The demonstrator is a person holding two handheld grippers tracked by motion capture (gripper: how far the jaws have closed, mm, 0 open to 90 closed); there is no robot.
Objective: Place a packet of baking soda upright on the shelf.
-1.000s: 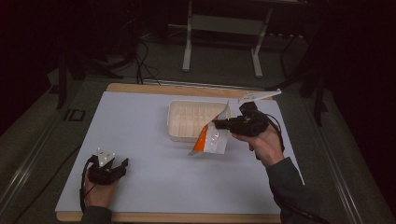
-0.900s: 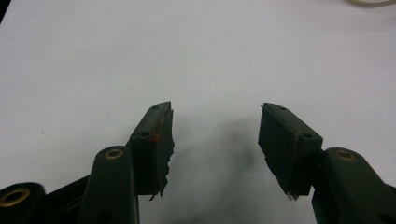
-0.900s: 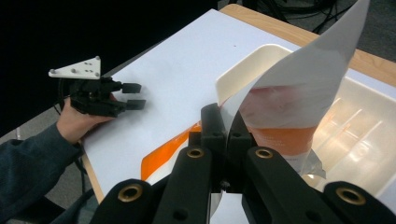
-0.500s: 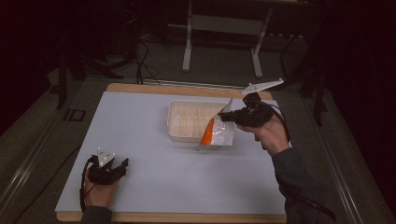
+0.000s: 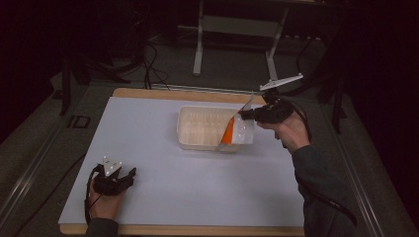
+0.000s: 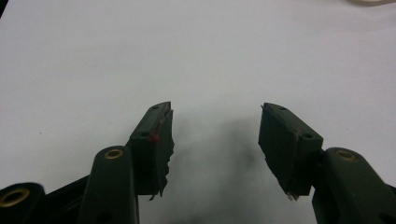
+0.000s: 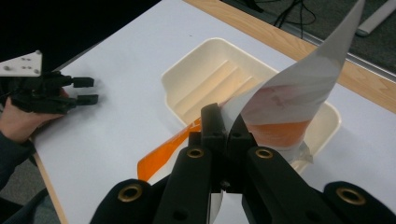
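Right hand-held gripper point(image 5: 243, 114) pinching pouch point(image 5: 236, 129) by its top, hanging just over tray point(image 5: 200, 129); left hand-held gripper point(image 5: 129, 174) spread, well apart.

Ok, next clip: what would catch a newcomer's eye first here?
The orange-and-white pouch, pinched by the right tool and hanging over the near right corner of the cream tray, stands out most. The tray sits toward the far right of the white table. At the near left corner, the left tool rests with its jaws open on nothing.
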